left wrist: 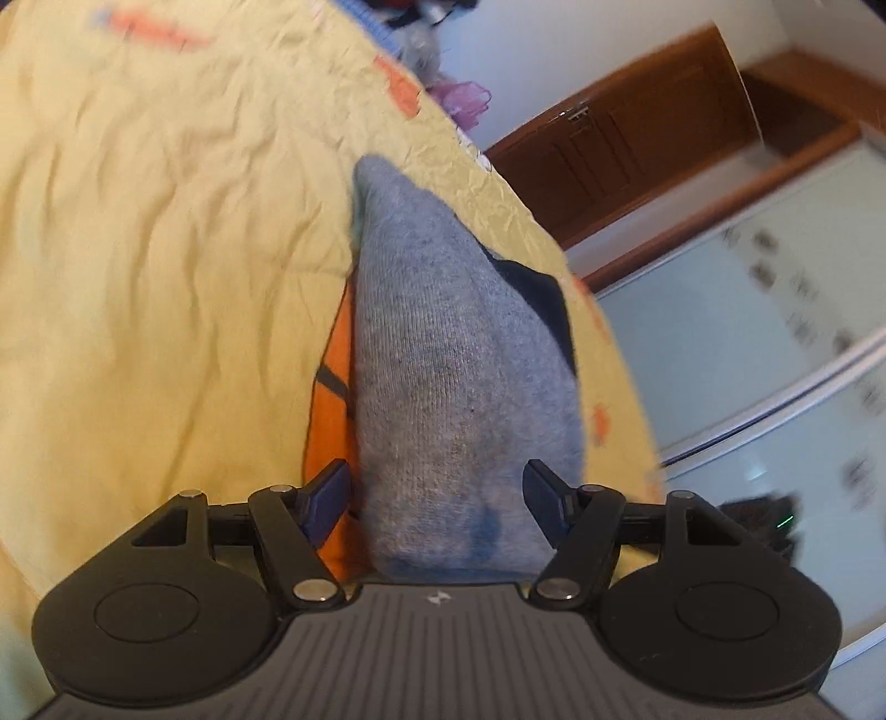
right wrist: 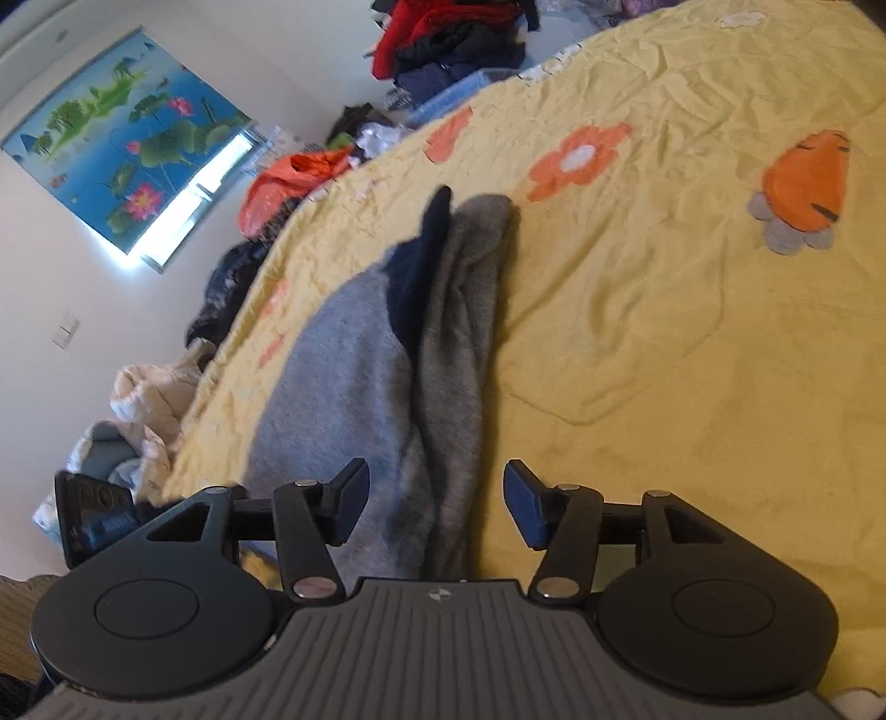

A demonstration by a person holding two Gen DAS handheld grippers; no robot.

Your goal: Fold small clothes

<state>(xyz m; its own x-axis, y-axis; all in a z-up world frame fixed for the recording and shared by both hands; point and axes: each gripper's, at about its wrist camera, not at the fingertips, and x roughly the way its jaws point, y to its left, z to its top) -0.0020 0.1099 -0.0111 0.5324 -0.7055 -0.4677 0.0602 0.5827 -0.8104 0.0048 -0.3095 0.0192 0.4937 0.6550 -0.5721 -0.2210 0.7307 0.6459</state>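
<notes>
A grey sock (left wrist: 443,343) lies lengthwise on the yellow bedsheet (left wrist: 166,249), with a dark navy piece (left wrist: 537,293) at its right edge. My left gripper (left wrist: 437,493) is open over the near end of the sock, which fills the gap between its fingers; no pad visibly presses on it. In the right wrist view a light grey sock (right wrist: 332,376) and a darker grey sock (right wrist: 465,332) lie side by side, the navy piece (right wrist: 421,266) between them. My right gripper (right wrist: 437,504) is open above their near ends, and its right pad is clear of the cloth.
The bed edge (right wrist: 221,376) runs close to the left of the socks, with piles of clothes (right wrist: 454,39) and bags (right wrist: 282,183) beyond it. A wooden door (left wrist: 626,138) and pale glass panels (left wrist: 747,310) stand past the bed. Orange flower and carrot prints (right wrist: 808,183) mark the sheet.
</notes>
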